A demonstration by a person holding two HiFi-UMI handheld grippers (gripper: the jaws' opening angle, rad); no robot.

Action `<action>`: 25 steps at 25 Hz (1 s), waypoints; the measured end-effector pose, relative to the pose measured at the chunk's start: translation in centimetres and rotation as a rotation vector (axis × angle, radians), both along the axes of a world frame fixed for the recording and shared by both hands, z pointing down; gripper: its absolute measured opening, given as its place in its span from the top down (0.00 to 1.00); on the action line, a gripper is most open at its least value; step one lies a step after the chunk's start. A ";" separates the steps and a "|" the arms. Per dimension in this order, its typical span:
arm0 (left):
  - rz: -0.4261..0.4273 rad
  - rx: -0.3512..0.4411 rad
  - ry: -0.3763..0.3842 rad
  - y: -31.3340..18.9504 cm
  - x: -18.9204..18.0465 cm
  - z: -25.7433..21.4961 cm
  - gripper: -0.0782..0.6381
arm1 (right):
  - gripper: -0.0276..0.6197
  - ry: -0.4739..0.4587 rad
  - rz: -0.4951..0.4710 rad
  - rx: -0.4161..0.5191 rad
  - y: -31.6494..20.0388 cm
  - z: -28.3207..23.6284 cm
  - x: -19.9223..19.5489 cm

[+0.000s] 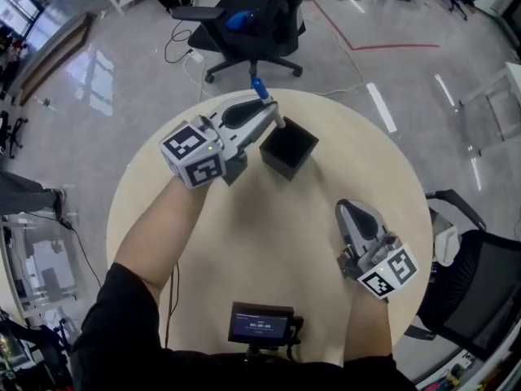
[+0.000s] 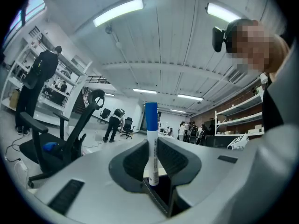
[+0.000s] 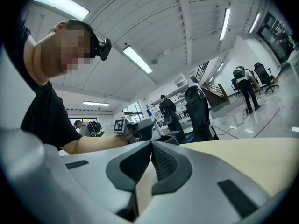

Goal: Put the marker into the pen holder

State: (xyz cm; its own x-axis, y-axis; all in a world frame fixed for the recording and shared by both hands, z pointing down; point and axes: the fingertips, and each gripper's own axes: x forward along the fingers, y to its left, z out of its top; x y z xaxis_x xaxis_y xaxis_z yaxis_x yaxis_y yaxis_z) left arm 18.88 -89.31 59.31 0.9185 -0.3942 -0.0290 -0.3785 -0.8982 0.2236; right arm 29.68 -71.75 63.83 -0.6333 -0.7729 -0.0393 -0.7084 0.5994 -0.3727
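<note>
In the head view my left gripper (image 1: 275, 114) is shut on a white marker (image 1: 260, 90) with a blue cap. It holds the marker at the far side of the round table, just left of the black square pen holder (image 1: 288, 148). The left gripper view shows the marker (image 2: 152, 125) upright between the pads, cap up, its lower end over the holder's dark opening (image 2: 161, 192). My right gripper (image 1: 352, 210) rests low on the table at the right, shut with nothing in it (image 3: 150, 146). From there the holder (image 3: 175, 138) shows in the distance.
The round wooden table (image 1: 244, 243) has a small device with a screen (image 1: 260, 326) at its near edge. A black office chair (image 1: 252, 23) stands beyond the table, another chair (image 1: 480, 292) at the right. Cables lie on the floor behind.
</note>
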 end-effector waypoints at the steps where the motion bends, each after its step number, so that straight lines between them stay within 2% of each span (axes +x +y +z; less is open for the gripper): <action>1: 0.016 0.007 0.006 0.1 0.4 0.2 0.80 | 0.95 -0.005 -0.006 -0.005 0.0 0.6 -0.2; 6: 0.077 0.108 -0.114 1.2 2.9 2.1 0.81 | 0.95 -0.044 -0.038 -0.019 0.2 2.3 -1.1; 11: 0.071 0.096 -0.170 0.7 3.1 4.5 0.81 | 0.95 -0.037 -0.059 -0.017 0.0 2.9 -1.8; 18: 0.110 0.126 -0.174 1.2 3.6 5.9 0.80 | 0.95 -0.019 -0.065 -0.031 0.0 4.2 -2.0; 22: 0.124 0.128 -0.120 1.3 3.7 5.6 0.80 | 0.95 -0.002 -0.084 -0.043 0.0 4.9 -2.5; 25: 0.133 0.139 -0.110 1.2 3.8 5.5 0.80 | 0.95 -0.006 -0.085 -0.048 -0.1 5.1 -2.7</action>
